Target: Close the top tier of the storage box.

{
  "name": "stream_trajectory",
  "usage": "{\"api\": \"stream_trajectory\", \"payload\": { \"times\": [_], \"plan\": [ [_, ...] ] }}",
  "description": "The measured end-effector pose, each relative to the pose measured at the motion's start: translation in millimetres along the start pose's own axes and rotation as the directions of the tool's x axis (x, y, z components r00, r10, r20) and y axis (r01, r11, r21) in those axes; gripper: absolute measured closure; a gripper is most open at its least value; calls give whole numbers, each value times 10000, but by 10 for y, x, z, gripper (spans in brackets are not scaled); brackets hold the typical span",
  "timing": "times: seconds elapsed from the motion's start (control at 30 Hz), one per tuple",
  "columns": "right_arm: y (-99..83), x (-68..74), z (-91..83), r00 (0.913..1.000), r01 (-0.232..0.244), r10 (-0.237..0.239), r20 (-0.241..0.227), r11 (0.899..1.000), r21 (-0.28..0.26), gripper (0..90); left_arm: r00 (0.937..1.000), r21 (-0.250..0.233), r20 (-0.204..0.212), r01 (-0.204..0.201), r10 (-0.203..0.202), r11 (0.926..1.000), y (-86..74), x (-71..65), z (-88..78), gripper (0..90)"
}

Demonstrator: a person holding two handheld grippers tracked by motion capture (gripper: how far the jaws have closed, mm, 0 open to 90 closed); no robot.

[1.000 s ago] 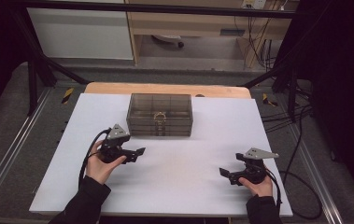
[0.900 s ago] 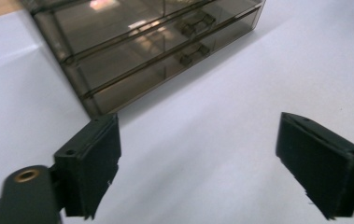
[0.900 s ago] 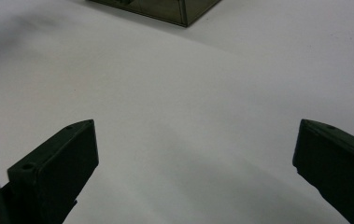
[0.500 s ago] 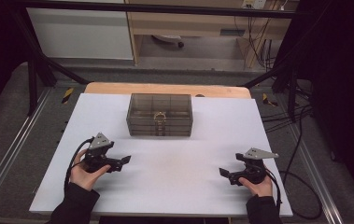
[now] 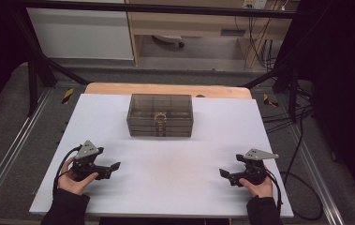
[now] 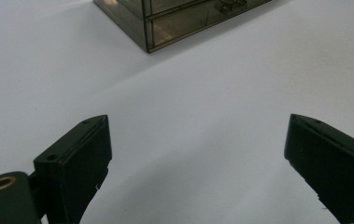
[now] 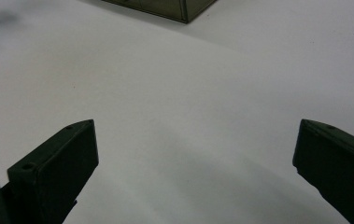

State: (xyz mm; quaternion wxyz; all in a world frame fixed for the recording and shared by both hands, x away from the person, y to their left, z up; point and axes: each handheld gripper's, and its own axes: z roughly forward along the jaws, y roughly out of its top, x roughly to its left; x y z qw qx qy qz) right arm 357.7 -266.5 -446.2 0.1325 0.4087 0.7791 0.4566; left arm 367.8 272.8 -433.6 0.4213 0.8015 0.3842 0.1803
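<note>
White surface (image 5: 166, 187) spreads across the middle of the high view, with a wooden edge behind it and dark floor and cables around. I see a smoky transparent drawer box (image 5: 160, 115) sitting at the upper centre of the board, a small gold latch on its front. My left hand-held gripper (image 5: 115, 166) rests at the lower left of the frame, its jaws spread with nothing between them after having just been opening; my right hand-held gripper (image 5: 224, 174) sits at the lower right, jaws also released and empty. Both point inward and lie well apart from the box.

From the left gripper view, I see the two black jaws wide apart at the bottom corners, bare white surface (image 6: 188, 140) between them, and the drawer box (image 6: 179, 23) at the top edge, a corner turned toward me.

From the right gripper view, the jaws again stand wide and empty over the surface (image 7: 188, 116), and just a lower corner of the drawer box (image 7: 165, 7) shows at the top centre.
</note>
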Motion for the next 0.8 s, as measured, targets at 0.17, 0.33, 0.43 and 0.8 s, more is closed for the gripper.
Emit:
{"api": "stream_trajectory", "payload": {
  "times": [0.17, 0.33, 0.43, 0.8],
  "plan": [
    [0, -4, -6, 10000, -8, 8, 10, 10000, -28, 9, 9999, 12, -126, 85, -85, 10000, -78, 59, -52, 71],
    [-2, -3, 5, 10000, 14, -14, 16, 10000, 40, 9, 9997, -6, -196, 157, -157, 9999, -141, 122, -117, 71],
    [-2, -3, 7, 10000, 20, -20, 5, 10000, 24, 9, 9994, 25, -204, 269, -269, 9996, -172, 152, -121, 71],
    [-4, 1, 15, 10000, 45, -45, -4, 10000, 62, 8, 9993, 176, -225, 293, -289, 9994, -207, 186, -101, 71]
  ]
}}
